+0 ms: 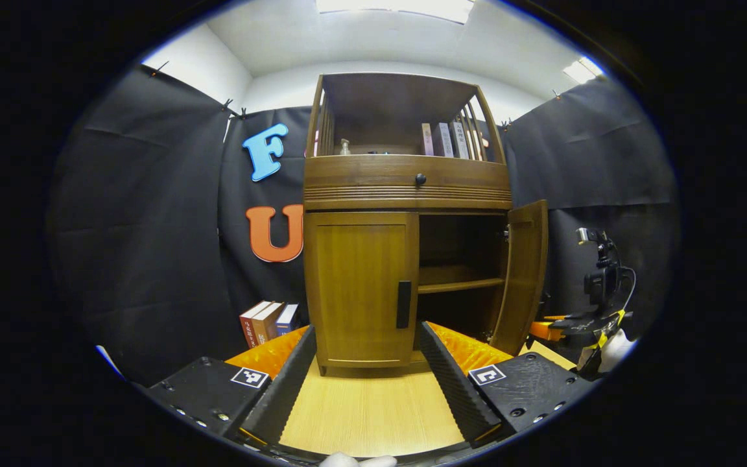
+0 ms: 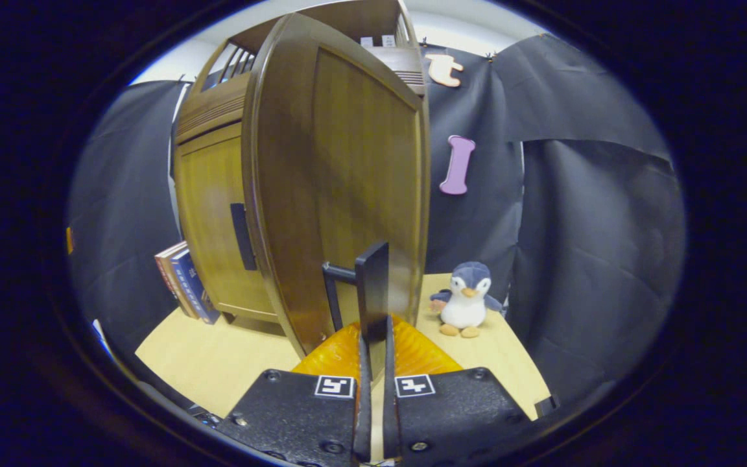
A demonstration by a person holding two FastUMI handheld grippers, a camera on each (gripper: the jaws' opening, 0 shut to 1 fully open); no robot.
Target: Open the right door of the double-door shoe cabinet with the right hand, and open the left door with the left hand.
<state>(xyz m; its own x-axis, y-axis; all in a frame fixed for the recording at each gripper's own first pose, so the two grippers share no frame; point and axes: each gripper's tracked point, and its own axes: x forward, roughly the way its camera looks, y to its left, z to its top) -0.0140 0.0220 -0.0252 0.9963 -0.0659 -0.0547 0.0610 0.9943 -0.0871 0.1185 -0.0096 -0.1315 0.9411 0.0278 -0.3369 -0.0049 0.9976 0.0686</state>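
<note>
Right brown wooden cabinet door (image 1: 521,275) is swung wide, its black bar handle (image 2: 372,292) pinched between nearly closed right tongs (image 2: 373,337). Left door (image 1: 360,288) is shut; left tongs (image 1: 367,350) are spread wide, empty, facing it across the worktop (image 1: 367,408)

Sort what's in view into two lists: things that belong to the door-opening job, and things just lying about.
Job:
right door, swung open
its handle, pinched in the right claw
left door, closed
its handle
left claw, open in front of it

Lying about:
toy penguin
books beside the cabinet
books on the top shelf
</note>
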